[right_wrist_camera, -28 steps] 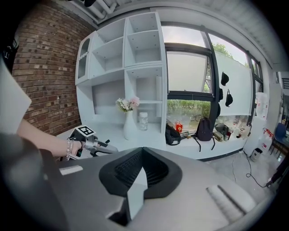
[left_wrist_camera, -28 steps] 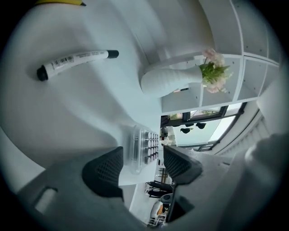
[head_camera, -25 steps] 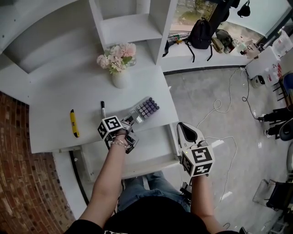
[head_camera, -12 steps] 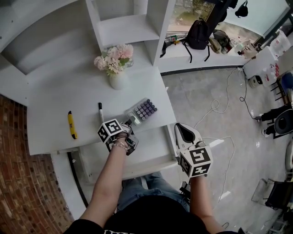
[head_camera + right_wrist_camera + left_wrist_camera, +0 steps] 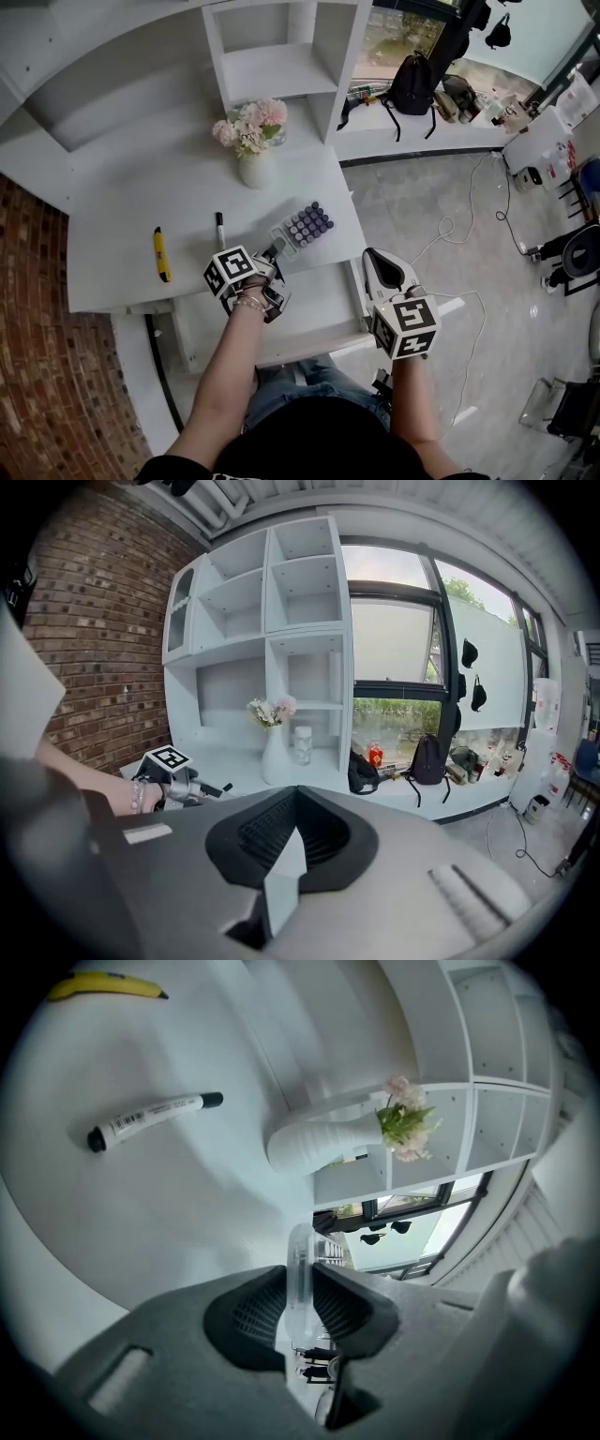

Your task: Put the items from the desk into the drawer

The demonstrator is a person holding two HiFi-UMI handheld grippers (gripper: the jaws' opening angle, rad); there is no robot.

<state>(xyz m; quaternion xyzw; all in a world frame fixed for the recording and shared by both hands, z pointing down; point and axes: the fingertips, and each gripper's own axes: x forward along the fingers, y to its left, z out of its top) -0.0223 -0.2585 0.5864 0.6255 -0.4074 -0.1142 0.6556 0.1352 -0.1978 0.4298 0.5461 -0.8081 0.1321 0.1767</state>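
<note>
A clear plastic box (image 5: 302, 228) of purple-capped vials lies on the white desk (image 5: 122, 244) near its front right corner. My left gripper (image 5: 269, 257) is shut on the box's near edge; in the left gripper view the clear rim (image 5: 298, 1262) is pinched between the two pads. A black marker (image 5: 220, 230) and a yellow utility knife (image 5: 161, 254) lie further left on the desk. Below the desk edge the white drawer (image 5: 319, 314) stands pulled out. My right gripper (image 5: 382, 269) hovers at the drawer's right side, shut with nothing in it.
A white vase of pink flowers (image 5: 255, 152) stands at the back of the desk, below white shelving (image 5: 272, 66). A brick wall (image 5: 47, 375) is to the left. Grey floor with cables (image 5: 450, 234), a backpack (image 5: 412, 80) and clutter lie to the right.
The head view has shifted slightly. Both grippers keep nearly the same places, the left one still shut on the vial box.
</note>
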